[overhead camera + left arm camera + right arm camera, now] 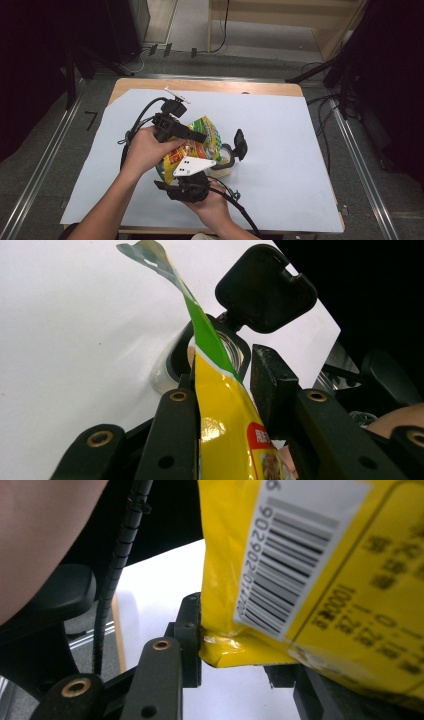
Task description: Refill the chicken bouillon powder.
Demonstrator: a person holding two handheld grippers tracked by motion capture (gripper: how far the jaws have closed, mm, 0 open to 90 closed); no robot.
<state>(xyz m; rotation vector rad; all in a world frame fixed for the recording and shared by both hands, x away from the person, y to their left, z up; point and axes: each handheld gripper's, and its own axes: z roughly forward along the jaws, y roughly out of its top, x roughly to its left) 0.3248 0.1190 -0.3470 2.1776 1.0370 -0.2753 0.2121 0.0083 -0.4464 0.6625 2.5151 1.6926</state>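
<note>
Currently: yellow snack bag (pixel 192 145) pinched between left gripper (pixel 223 390) jaws, corner clamped in right gripper (pixel 235 652); mouth tilted just beyond left fingertips over open container (pixel 170 362), lid (pixel 265 287) raised. Judged mid-pour; emptying and closing left.

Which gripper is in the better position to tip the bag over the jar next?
The left gripper, probably: it holds the bag near its top, right by the open jar. The right gripper holds the bottom edge, farther from it.
</note>
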